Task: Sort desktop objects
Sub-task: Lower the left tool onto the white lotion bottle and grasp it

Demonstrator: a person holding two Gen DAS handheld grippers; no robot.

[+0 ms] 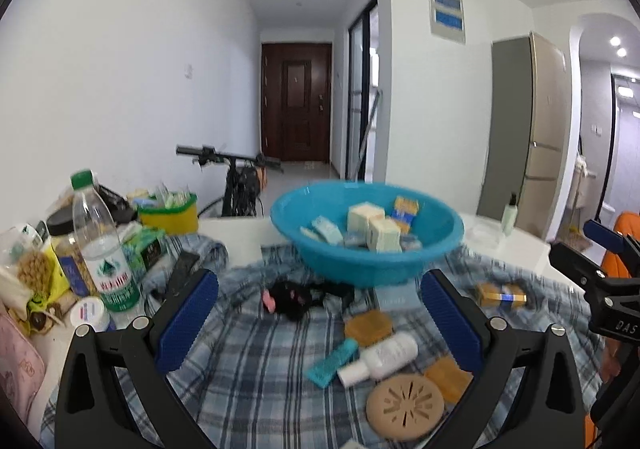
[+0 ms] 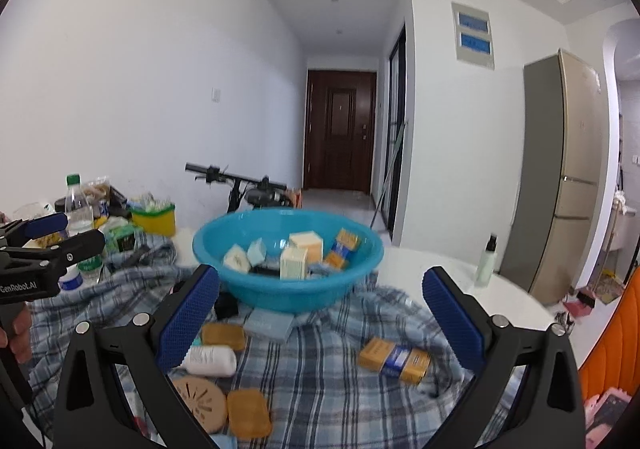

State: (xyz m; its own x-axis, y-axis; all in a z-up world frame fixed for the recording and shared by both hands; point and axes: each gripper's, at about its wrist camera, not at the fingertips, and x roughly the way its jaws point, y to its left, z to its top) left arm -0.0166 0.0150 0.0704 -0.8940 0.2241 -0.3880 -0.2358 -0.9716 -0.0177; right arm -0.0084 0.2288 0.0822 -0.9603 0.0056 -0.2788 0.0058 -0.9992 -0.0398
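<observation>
Right gripper (image 2: pixel 320 323) open, empty | we saw box (image 2: pixel 394 360) just ahead-right, long axis crosswise | left gripper (image 1: pixel 320 323) open, farther

Both wrist cameras sit low over the near edge of the plaid cloth (image 1: pixel 256 361), looking level across the table toward the far hallway door (image 2: pixel 340 129). The left view stands left of the right one and slightly nearer the blue basin (image 1: pixel 366 237). They share basin, cloth, bicycle (image 1: pixel 240 177) and refrigerator (image 2: pixel 560 177).
</observation>
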